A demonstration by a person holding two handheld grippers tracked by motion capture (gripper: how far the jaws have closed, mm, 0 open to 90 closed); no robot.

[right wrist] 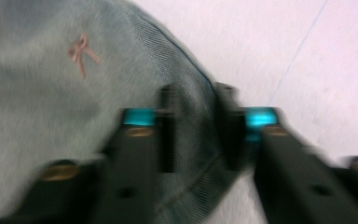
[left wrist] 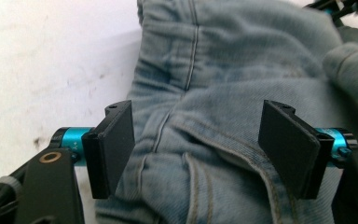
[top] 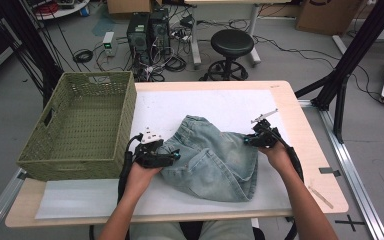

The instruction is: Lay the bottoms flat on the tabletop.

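Denim shorts between two tools

The surface (top: 300, 150) carries a white mat (top: 220, 102) and a green woven basket (top: 82, 125) beyond the left tool. Crumpled denim shorts (top: 212, 160) lie between both tools. The left tool (left wrist: 205, 140) stands wide open, its jaws astride a pocket seam without pressing it. The right tool (right wrist: 196, 126) is clamped on the shorts' edge, fabric pinched between its blurred jaws

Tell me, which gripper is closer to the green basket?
Left. The left gripper is at the jeans' edge just right of the green basket; the right gripper is across the jeans, farther away.
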